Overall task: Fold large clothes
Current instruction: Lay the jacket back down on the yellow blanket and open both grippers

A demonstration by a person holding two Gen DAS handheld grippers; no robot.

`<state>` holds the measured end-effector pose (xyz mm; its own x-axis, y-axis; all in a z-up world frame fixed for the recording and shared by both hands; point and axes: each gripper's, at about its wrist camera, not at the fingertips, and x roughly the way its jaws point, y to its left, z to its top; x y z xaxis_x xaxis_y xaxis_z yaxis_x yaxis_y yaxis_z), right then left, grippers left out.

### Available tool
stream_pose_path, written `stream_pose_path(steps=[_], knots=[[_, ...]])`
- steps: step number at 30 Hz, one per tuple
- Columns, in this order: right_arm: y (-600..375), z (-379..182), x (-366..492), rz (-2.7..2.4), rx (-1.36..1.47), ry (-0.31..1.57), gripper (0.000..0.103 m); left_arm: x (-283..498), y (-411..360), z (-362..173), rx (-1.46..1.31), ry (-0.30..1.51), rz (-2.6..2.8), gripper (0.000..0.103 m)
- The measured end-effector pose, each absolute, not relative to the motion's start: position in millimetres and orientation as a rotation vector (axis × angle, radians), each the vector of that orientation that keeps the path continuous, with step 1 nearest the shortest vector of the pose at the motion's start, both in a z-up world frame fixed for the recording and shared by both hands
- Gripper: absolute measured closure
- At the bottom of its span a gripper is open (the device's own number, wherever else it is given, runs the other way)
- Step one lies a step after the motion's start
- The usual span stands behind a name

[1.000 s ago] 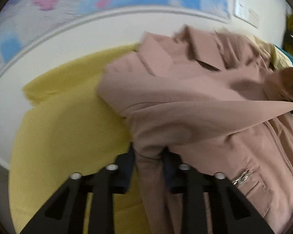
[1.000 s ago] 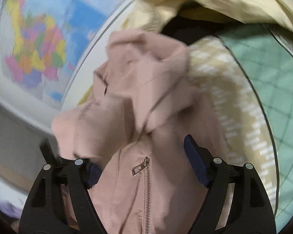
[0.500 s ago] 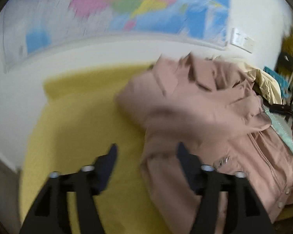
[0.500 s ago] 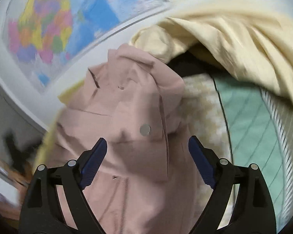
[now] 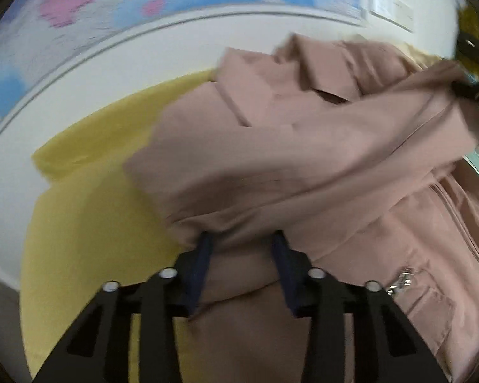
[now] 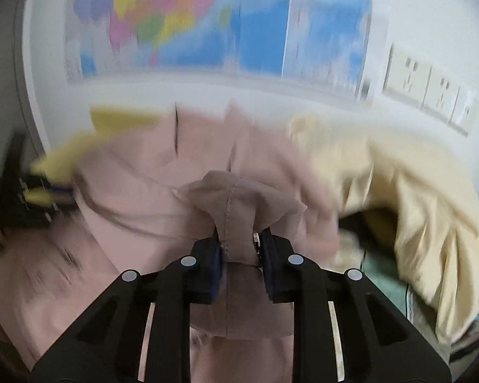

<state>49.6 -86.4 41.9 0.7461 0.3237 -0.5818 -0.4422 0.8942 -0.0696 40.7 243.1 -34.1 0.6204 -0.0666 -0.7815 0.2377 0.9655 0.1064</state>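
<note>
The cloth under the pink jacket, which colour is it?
Yellow cloth, plain, seen best in the left wrist view beneath the pink jacket.

One pink jacket (image 5: 303, 146), one yellow cloth (image 5: 89, 210) under it, one cream garment (image 6: 399, 191), one wall map (image 6: 207, 22), and two hand-held grippers: the left hand-held gripper (image 5: 242, 249) and the right hand-held gripper (image 6: 238, 249).

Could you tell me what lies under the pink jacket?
A yellow cloth shows beneath the pink jacket and spreads out to its left. Whatever sits under the jacket's middle is covered.
</note>
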Motion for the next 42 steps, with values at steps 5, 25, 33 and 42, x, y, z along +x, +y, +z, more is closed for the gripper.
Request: stream_pose_path(steps=[5,25,33,42], knots=[[-91.4,5.0,101.6,0.392,-0.168,0.721,0.069,32.5,261.9,-37.6,0.209,0.879,-0.013,0.054],[-59.4,-29.4,115.2,0.499,-0.214,0.857,0.071,54.1,232.9,-37.3,0.191,0.916,-0.177,0.044],[-57.9,-23.5,114.1,0.509,-0.177,0.852,0.049,26.6,265.6,-15.8,0.052,0.877,-0.135,0.036],[-96.5,-1.9,10.3,0.714,-0.117,0.894,0.036,-30.4,266.3,-4.2,0.025,0.844,-0.195,0.025]])
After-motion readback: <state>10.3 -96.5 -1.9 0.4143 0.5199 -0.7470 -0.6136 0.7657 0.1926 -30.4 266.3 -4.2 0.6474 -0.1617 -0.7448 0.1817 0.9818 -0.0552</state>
